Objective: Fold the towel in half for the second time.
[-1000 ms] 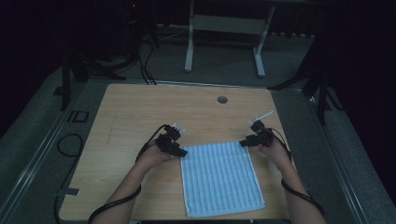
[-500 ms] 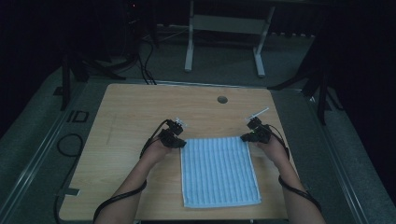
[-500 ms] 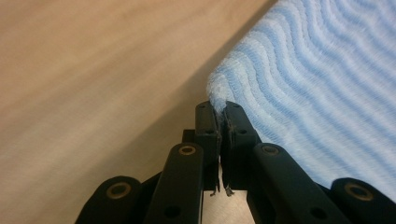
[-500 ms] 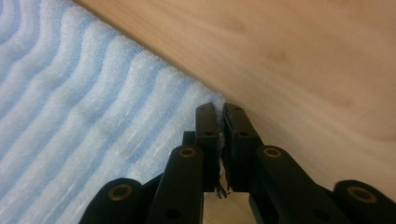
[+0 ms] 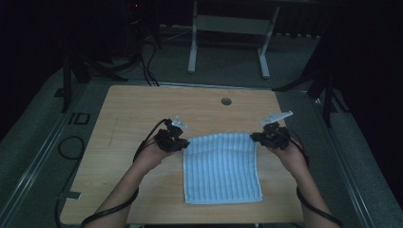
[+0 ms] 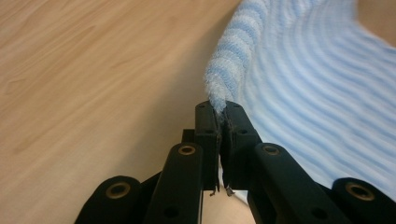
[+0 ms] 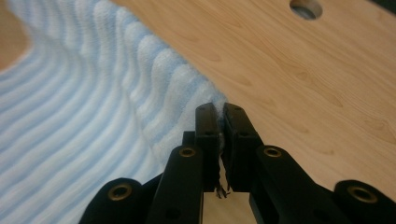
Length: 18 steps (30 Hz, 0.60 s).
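Note:
A light blue striped towel (image 5: 221, 168) lies on the wooden table (image 5: 138, 109), its far edge lifted. My left gripper (image 5: 183, 144) is shut on the towel's far left corner. In the left gripper view the jaws (image 6: 219, 109) pinch the bunched corner of the towel (image 6: 317, 93), which hangs off above the wood. My right gripper (image 5: 254, 137) is shut on the far right corner. Its jaws have just been closing, and in the right gripper view (image 7: 220, 109) the towel (image 7: 93, 102) is squeezed between them.
A round cable hole (image 5: 226, 101) sits in the table near its far edge, and it appears in the right gripper view (image 7: 306, 7). Bare wood lies left and right of the towel. Behind the table stand a metal frame (image 5: 228, 28) and cables on the floor.
Both grippers moved onto the towel's far corners, shut on them and rose. The towel's far edge has come up off the table between them.

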Each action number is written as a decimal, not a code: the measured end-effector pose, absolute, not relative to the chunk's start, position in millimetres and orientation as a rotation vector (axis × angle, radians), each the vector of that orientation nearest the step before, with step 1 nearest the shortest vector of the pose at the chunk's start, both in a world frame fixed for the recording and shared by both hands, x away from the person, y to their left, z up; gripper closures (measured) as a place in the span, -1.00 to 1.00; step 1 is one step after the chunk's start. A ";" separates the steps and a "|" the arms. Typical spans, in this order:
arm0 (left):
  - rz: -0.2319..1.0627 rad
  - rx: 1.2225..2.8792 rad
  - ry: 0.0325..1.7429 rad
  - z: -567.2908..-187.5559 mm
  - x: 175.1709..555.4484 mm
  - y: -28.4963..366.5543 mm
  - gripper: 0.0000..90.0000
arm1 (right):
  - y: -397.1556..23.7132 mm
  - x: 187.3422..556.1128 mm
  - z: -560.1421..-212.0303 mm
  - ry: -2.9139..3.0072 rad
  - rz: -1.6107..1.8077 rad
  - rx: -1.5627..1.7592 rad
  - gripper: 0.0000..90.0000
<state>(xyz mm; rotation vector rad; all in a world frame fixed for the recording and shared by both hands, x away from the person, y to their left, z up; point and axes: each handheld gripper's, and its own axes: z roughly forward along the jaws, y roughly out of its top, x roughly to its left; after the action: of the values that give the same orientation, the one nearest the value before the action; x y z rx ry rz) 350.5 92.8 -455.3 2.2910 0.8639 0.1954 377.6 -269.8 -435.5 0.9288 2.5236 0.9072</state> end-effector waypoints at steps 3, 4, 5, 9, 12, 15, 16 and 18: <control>0.193 2.296 0.822 -452.9 328.6 91.9 0.89 | -277.9 345.4 -431.6 2.500 0.958 0.882 0.89; 0.207 2.296 0.813 -452.0 320.4 91.0 0.89 | -280.1 335.6 -431.4 2.496 0.958 0.868 0.89; 0.210 2.299 0.786 -451.2 311.9 90.1 0.89 | -282.8 326.2 -431.6 2.492 0.962 0.863 0.89; 0.187 2.320 0.706 -452.7 281.2 84.6 0.89 | -293.6 296.3 -439.8 2.493 0.988 0.875 0.89; 0.181 2.362 0.664 -458.1 262.5 78.1 0.89 | -300.8 276.1 -452.2 2.513 0.987 0.899 0.88; 0.148 2.389 0.640 -464.9 249.6 74.3 0.89 | -307.3 257.6 -464.0 2.541 0.998 0.915 0.87; 0.123 2.384 0.642 -467.3 245.3 73.3 0.88 | -309.5 251.8 -466.9 2.550 1.002 0.923 0.87; 0.080 2.396 0.618 -470.0 240.6 71.9 0.85 | -313.3 239.6 -471.8 2.561 1.002 0.930 0.85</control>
<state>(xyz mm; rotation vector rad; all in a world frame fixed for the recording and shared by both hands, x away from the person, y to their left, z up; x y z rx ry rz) 240.6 71.9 -470.0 2.3961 0.6176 0.0798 239.6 -313.3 -471.8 0.9298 2.5614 1.0019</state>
